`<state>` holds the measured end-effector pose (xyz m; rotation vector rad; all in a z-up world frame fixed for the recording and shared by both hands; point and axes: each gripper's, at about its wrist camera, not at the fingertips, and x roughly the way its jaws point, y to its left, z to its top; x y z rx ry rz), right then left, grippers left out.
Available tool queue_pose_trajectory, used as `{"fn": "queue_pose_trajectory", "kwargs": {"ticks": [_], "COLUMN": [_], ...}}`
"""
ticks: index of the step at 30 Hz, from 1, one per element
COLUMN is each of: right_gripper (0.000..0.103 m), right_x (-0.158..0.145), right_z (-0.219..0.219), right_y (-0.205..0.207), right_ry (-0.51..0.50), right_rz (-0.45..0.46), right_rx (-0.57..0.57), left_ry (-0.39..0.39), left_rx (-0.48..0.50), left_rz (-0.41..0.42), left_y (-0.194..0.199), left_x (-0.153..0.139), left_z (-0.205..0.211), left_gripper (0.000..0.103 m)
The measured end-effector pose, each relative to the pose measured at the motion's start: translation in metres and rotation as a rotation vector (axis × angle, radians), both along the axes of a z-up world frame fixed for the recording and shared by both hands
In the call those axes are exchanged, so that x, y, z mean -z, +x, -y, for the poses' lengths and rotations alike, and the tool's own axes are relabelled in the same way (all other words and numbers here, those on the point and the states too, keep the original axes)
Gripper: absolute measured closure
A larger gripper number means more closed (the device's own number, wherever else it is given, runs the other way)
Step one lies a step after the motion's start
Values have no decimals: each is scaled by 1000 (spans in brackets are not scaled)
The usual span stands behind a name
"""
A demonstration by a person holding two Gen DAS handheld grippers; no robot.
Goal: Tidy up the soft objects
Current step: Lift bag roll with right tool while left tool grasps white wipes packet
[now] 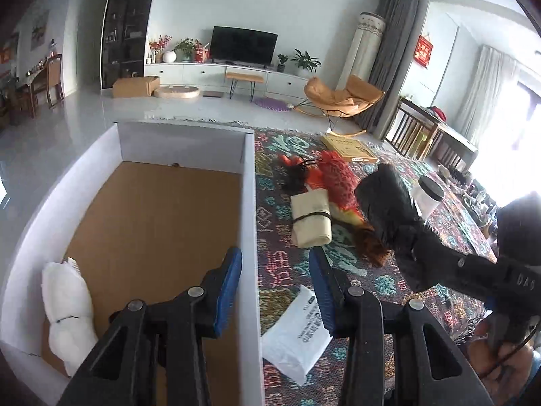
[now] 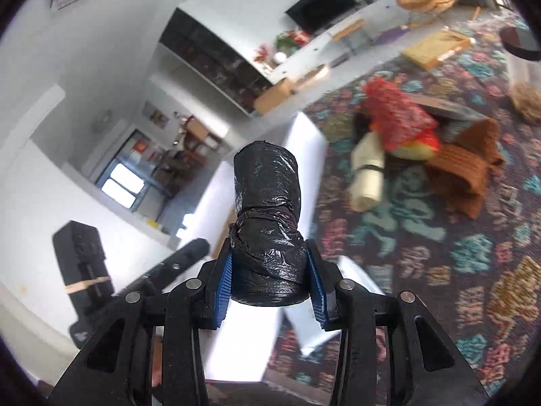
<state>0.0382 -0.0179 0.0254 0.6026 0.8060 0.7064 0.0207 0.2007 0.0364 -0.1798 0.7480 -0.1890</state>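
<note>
Left hand-held gripper (image 1: pixel 274 257): we find its blue pads drawn in to their narrow setting with nothing between them. It is clenched and empty. It hangs above the right wall of the white box (image 1: pixel 248 203), one finger over the box interior and the other over the rug (image 1: pixel 372 284).

Right hand-held gripper (image 2: pixel 270 265): it is grasping a black bundle (image 2: pixel 267 223) wrapped in crinkled plastic film. Both pads press on the bundle's lower part and the rest stands out beyond the fingertips. In the left wrist view the bundle is held up off the rug, to the right of the box, with a person's hand (image 1: pixel 500 348) on the grip at the lower right edge.

Box: open at the top, brown cardboard floor. One white soft item (image 1: pixel 67 304), tied round the middle with a dark band, lies against the near left wall. The rest of the floor that we can see is bare.

Rug, right of the box:
- A beige roll (image 1: pixel 311 220) bound with a dark band.
- A red plush (image 1: pixel 334 179) touching the roll.
- A brown knit (image 1: pixel 368 247) just beside the plush, partly hidden by the bundle.
- A white packet (image 1: pixel 297 335) near the box wall.
- A jar (image 1: pixel 427 194) with a black lid, standing upright.
- A flat carton (image 1: pixel 348 150) at the far edge.

The right wrist view is blurred, so we cannot read finer detail there.
</note>
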Motion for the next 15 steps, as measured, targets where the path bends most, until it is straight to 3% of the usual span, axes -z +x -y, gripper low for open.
{"fn": "queue_pose_trajectory", "kwargs": {"ticks": [1, 2, 3, 4, 5, 9, 12, 15], "right_gripper": [61, 61, 61, 61, 61, 61, 61, 61], "right_x": [-5, -7, -8, -8, -6, 7, 19, 26], "right_z": [-5, -5, -1, 7, 19, 64, 94, 114], "right_y": [0, -1, -2, -5, -11, -23, -34, -44], "right_ry": [-4, -5, -7, -19, -37, -82, -87, -79], "right_rz": [14, 21, 25, 31, 37, 16, -13, -34], "right_rx": [-8, -8, -1, 18, 44, 148, 210, 239], "left_ry": [2, 7, 15, 21, 27, 151, 254, 386], "left_rx": [2, 5, 16, 33, 59, 254, 372, 380], "left_rz": [-4, -6, -6, 2, 23, 12, -52, -137], "left_y": [-3, -7, -9, -14, -21, -29, -22, -7], "left_x": [-1, 0, 2, 5, 7, 28, 59, 96], "left_z": [-3, -1, 5, 14, 23, 88, 132, 154], "left_gripper": [59, 49, 22, 8, 0, 0, 0, 1]}}
